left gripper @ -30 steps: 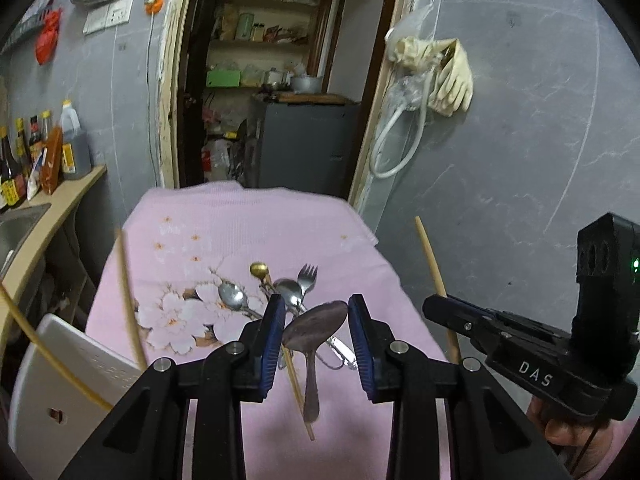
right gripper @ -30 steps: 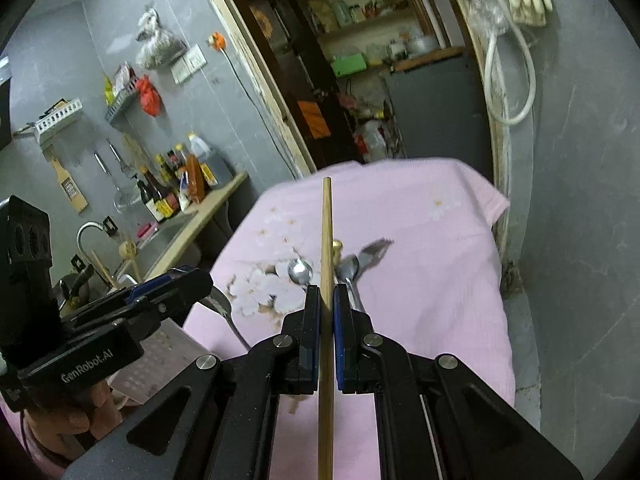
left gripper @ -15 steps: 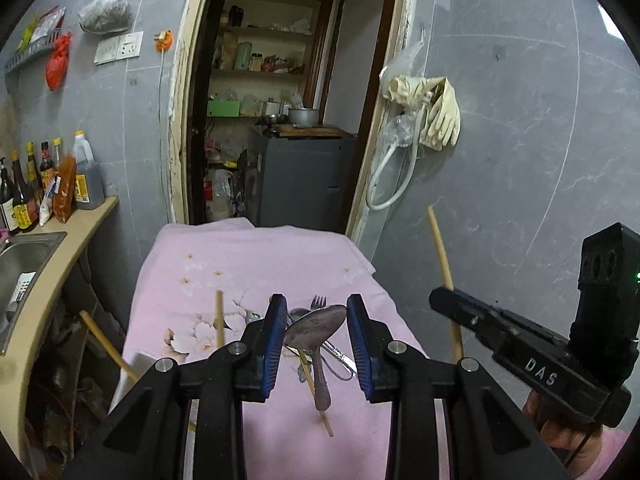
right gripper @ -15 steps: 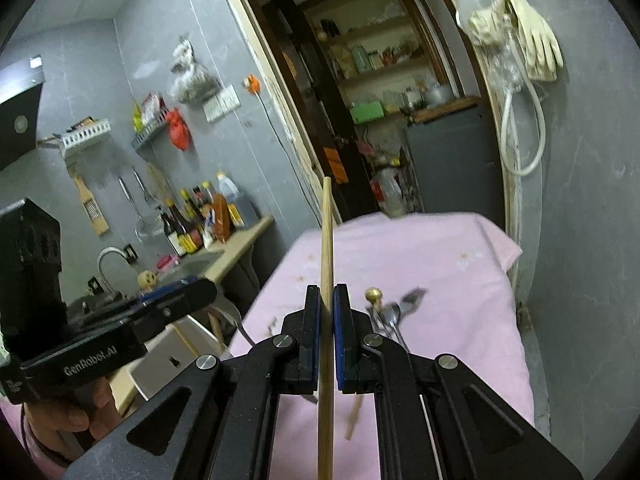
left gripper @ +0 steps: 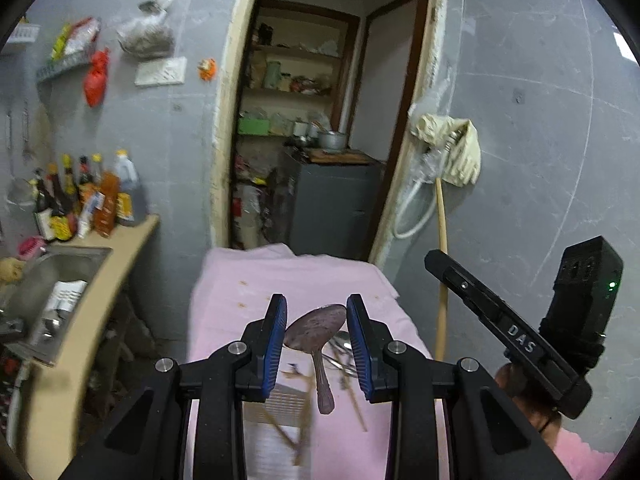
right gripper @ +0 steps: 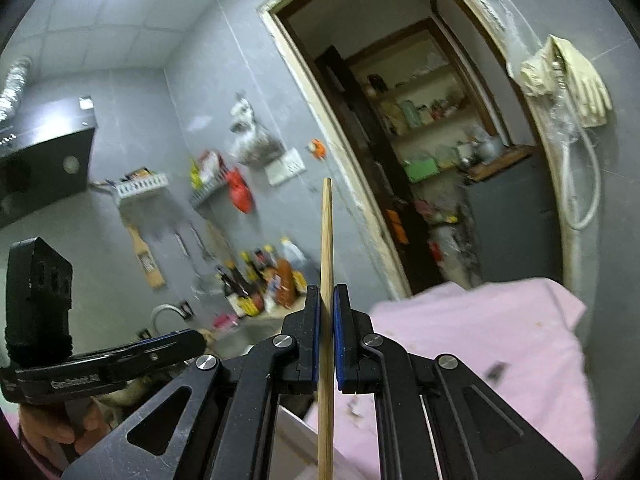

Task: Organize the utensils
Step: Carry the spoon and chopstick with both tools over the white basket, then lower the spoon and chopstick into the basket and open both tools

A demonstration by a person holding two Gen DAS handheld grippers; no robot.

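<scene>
Gripping a metal spoon (left gripper: 316,330) by its bowl, the left gripper (left gripper: 317,334) sits lower centre of the left wrist frame, handle hanging down over the pink floral cloth (left gripper: 248,280). More cutlery (left gripper: 340,354) lies blurred on the cloth behind the spoon. Right gripper (right gripper: 327,334) is clenched on a wooden chopstick (right gripper: 326,248), upright at centre of the right wrist frame. Sauce bottles (left gripper: 86,200) stand at left on the counter (left gripper: 120,248) beside the sink (left gripper: 52,276).
</scene>
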